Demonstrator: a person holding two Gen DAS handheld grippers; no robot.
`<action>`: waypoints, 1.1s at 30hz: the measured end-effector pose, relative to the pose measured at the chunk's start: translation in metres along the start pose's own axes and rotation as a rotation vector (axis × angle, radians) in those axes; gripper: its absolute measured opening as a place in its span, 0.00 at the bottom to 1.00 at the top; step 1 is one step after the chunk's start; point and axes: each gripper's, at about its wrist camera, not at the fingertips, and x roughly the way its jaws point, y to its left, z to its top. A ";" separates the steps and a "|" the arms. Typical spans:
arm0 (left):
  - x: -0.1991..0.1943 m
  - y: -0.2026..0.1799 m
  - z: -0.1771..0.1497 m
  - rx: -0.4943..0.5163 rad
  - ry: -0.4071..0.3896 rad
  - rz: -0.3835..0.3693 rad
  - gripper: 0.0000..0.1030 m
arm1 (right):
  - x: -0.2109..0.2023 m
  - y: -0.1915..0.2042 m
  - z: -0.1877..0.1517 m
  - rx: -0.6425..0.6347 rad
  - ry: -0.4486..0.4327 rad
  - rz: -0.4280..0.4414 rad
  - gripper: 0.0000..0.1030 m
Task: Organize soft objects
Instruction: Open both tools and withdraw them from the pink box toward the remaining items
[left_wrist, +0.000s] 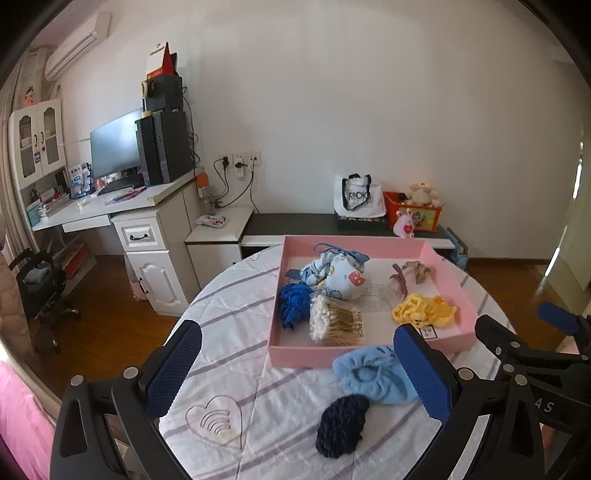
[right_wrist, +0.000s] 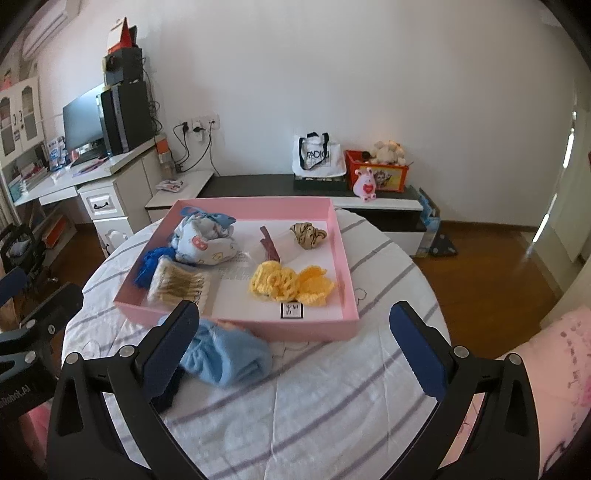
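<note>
Two handheld grippers hover over a round table w/ a striped cloth (right_wrist: 332, 406). Left gripper (left_wrist: 295, 373) – tongs wide apart, nothing between them. Right gripper (right_wrist: 295, 350) – tongs also fully apart, empty.

Nearest on the cloth: a dark navy knitted piece (left_wrist: 341, 424), and just beyond it a light blue fleece item (left_wrist: 373, 373), its far edge close against the near wall of a pink tray (right_wrist: 236, 323). Both lie outside the tray.

Inside the tray, near to far: cotton swabs pkg (left_wrist: 332, 319) at near left, yellow crochet piece (right_wrist: 290, 282) at near right, blue yarn item (left_wrist: 293, 304), printed drawstring pouch (right_wrist: 205, 240), tan scrunchie (right_wrist: 308, 233) far right.

Judgement: the two loose pieces look light, floppy, not fragile; pinch a bunched fold at mid-body, since an edge grip would prob. let them droop.
</note>
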 end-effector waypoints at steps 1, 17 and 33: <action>-0.005 0.000 -0.002 0.000 -0.005 0.000 1.00 | -0.005 0.000 -0.002 -0.002 -0.005 -0.001 1.00; -0.096 -0.008 -0.043 0.021 -0.098 -0.018 1.00 | -0.083 0.002 -0.030 -0.029 -0.134 -0.024 1.00; -0.164 -0.011 -0.067 0.022 -0.245 -0.038 1.00 | -0.146 -0.001 -0.036 -0.023 -0.286 -0.043 1.00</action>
